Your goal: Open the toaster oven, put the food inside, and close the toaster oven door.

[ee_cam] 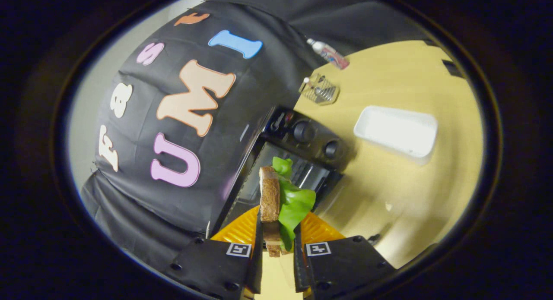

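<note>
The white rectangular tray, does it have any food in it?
No, the white rectangular tray lies bare; the tongs grip the bread-and-lettuce sandwich.

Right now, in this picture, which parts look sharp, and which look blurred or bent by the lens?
In the gripper view, the sandwich held between the gripper fingers is fairly sharp; the toaster oven beyond it is smeared by motion blur; the white tray on the table glares pale; the fisheye lens bends the table's edge and tilts the whole scene.
</note>
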A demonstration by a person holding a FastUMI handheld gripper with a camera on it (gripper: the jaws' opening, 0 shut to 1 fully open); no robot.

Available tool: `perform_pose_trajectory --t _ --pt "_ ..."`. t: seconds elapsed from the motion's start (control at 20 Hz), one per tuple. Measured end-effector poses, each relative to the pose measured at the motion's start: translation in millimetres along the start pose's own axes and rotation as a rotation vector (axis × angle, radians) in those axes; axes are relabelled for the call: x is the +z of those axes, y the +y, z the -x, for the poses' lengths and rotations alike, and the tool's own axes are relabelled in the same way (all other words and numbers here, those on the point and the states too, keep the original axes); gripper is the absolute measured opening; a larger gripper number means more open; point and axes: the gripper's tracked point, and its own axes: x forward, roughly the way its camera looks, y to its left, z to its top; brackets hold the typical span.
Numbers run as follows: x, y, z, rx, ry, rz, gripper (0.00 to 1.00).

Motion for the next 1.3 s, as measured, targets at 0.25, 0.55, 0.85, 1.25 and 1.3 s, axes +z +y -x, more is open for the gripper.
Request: perform_pose_trajectory --t 0.25,0.55,0.85,1.25,1.3 --pt "-22.4 18.0 -49.4 0.044 0.042 -0.077 0.31" --pt "-32.7 24.5 -100.2 0.072 0.065 -0.175 0.31" --pt "-40.3 12.9 -121.2 0.026 0.083 -0.191 0.34" --pt "-34.7 3.6 -109.2 -0.074 0.067 -0.164 0.64" --pt "-33.8 2.2 -104.8 -0.086 0.060 -0.151 0.69"
